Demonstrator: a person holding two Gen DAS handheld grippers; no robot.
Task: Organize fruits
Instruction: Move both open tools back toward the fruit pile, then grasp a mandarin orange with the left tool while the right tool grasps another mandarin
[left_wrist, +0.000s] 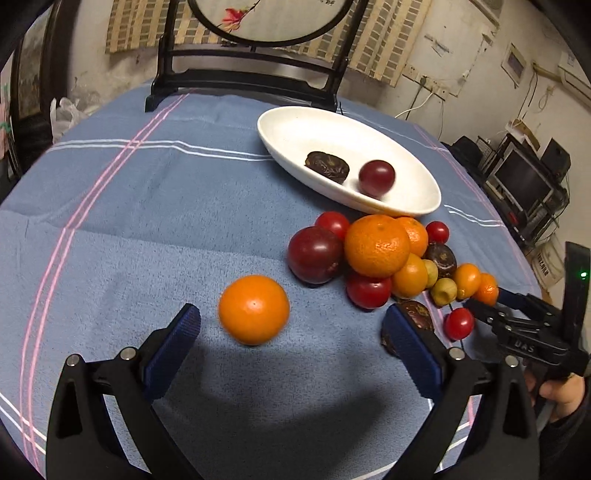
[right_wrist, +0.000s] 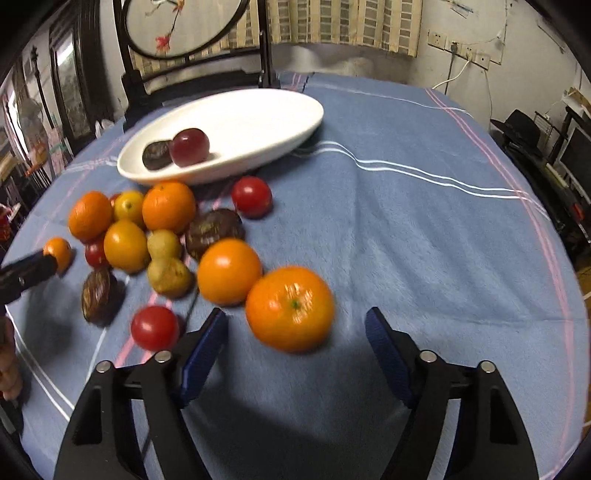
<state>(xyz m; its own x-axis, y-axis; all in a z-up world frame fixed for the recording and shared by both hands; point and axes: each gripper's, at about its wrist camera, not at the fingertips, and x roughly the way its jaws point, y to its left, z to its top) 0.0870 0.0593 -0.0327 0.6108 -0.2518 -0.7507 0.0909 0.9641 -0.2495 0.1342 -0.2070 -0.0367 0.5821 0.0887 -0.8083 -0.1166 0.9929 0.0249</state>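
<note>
Pick phase, both sides at once. White oval dish (left_wrist: 406, 206) sits upper right of centre in the left wrist view and already holds a dark plum (left_wrist: 376, 178) and a wrinkled dark fruit (left_wrist: 327, 167). Rest of the fruit pile (left_wrist: 376, 258) is on the blue-clothed table (left_wrist: 147, 206), just below the dish rim.

Left gripper (left_wrist: 291, 332): jaws wide, nothing between the pads. A lone orange (left_wrist: 254, 309) lies low centre, just ahead of the tips, not touched.

Right gripper (right_wrist: 295, 332): jaws wide, empty. A mandarin (right_wrist: 290, 308) lies low centre, between the fingertips' line and slightly ahead. No pad contact visible.

Judgement: two fruits are in, most remain, so it's early in the task.

Next move, each side: advance until the pads straddle the fruit's widest part, close gently, lift, then carry to the dish. Round fruit on soft cloth may roll if one pad lands first.
</note>
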